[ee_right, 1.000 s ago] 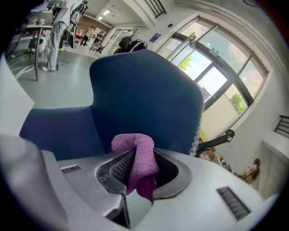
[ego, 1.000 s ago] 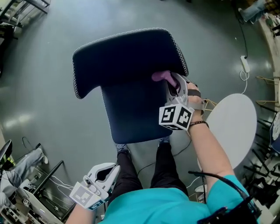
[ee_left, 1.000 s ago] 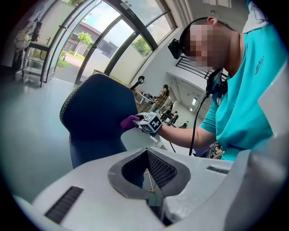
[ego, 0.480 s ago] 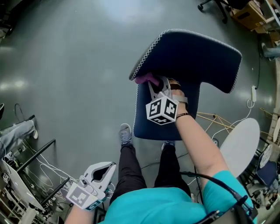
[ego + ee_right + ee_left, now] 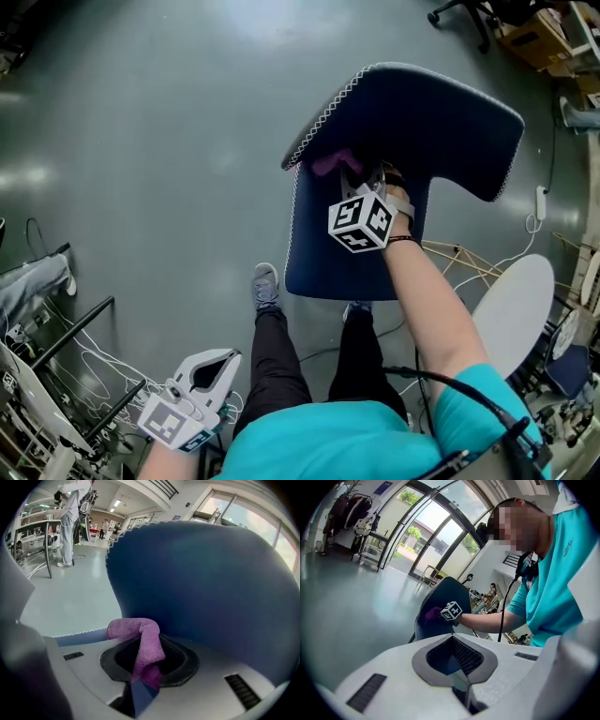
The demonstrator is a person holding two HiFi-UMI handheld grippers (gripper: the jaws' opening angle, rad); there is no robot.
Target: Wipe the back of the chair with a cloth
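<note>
The right tool (image 5: pixel 140 674) pinches a purple terry-weave microfibre cloth (image 5: pixel 143 641), its jaws closed on the bunched fold. The cloth's rolled end lies against the dark blue fabric chair back (image 5: pixel 422 112), a curved upholstered panel edged in white zigzag stitching, near that panel's side edge. The left tool (image 5: pixel 458 674) hangs low beside the person's leg above the smooth grey floor (image 5: pixel 141 141), jaws pressed together with nothing between them.

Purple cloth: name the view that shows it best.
Right gripper view: the purple cloth is close, clamped in the right claw. Head view shows a small tuft; left gripper view, a distant speck.
</note>
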